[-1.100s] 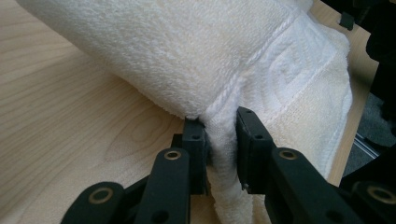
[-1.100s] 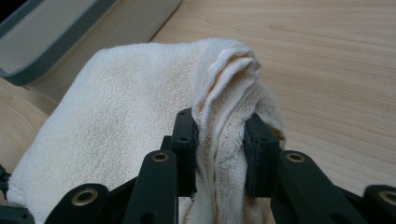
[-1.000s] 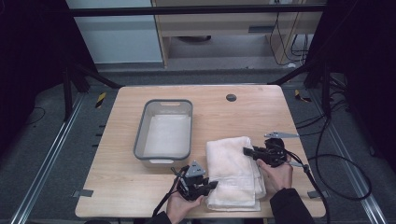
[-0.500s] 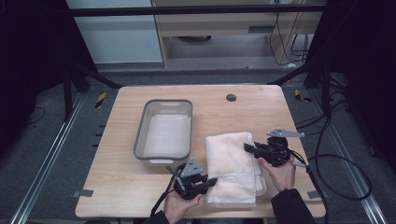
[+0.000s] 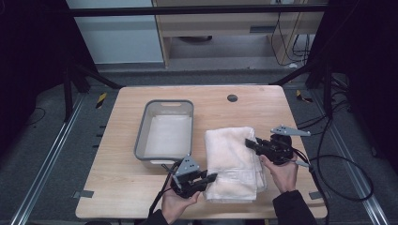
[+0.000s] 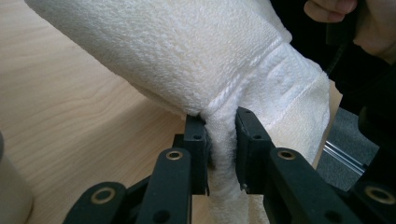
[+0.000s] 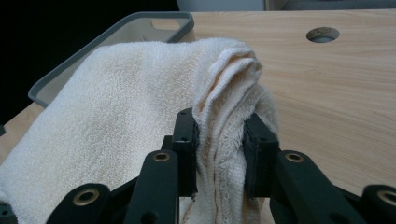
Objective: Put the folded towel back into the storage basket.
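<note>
Both hand-held grippers are clamping the white towel (image 5: 233, 161) right now. The left hand-held gripper (image 5: 210, 177) is pinching a bunched fold at the towel's near corner, with the cloth squeezed tight between its jaws. The right hand-held gripper (image 5: 249, 143) is biting several layers at the opposite edge. The towel is hanging between them over the worktop (image 5: 117, 187), and the grey tub (image 5: 165, 129) is sitting just beyond the left one.

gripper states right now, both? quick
Left gripper: shut on the folded white towel, near edge.
Right gripper: shut on the towel's right-side edge.
</note>
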`<state>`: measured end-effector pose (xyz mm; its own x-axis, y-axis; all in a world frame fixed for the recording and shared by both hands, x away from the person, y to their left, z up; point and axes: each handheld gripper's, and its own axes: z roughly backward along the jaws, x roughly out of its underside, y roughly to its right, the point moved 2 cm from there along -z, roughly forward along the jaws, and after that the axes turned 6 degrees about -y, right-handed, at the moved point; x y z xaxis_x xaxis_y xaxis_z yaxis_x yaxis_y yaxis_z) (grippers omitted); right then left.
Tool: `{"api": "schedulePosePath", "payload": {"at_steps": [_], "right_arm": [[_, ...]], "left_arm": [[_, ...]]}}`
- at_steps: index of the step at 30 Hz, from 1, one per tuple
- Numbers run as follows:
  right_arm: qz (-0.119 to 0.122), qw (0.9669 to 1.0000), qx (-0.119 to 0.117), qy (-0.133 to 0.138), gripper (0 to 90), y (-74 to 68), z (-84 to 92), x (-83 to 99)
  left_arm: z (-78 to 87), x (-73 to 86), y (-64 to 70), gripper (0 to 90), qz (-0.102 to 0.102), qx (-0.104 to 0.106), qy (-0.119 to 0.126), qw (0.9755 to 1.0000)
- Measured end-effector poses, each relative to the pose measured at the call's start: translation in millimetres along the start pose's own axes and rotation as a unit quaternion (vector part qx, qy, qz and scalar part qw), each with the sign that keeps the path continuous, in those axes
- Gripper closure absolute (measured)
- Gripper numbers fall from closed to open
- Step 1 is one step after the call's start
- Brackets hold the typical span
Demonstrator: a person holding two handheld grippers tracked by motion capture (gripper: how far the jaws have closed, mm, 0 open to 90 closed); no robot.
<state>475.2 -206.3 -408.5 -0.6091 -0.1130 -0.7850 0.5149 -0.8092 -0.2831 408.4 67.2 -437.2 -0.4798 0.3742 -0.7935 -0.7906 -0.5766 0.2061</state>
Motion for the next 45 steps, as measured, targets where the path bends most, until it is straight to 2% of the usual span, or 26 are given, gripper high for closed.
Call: {"api": "schedulePosePath", "payload": {"at_steps": [12,22,33,45], "right_arm": [[0.001,0.9993,0.006,0.036,70.7,-7.6,8.7,-17.6],[0.003,0.9975,0.012,0.070,70.9,-13.6,13.2,-33.3],[0.008,0.9962,0.016,0.086,70.9,-20.4,10.7,-46.2],[0.027,0.9940,0.021,0.104,70.9,-34.8,13.3,-69.0]], "left_arm": [[14.9,-20.3,-0.4,76.4,-0.015,-0.009,0.030,0.9994],[27.7,-36.4,-2.2,76.7,-0.024,-0.021,0.058,0.9978],[36.8,-43.5,-10.0,76.7,-0.027,-0.038,0.072,0.9963],[54.0,-56.0,-17.5,76.8,-0.027,-0.050,0.094,0.9940]]}}
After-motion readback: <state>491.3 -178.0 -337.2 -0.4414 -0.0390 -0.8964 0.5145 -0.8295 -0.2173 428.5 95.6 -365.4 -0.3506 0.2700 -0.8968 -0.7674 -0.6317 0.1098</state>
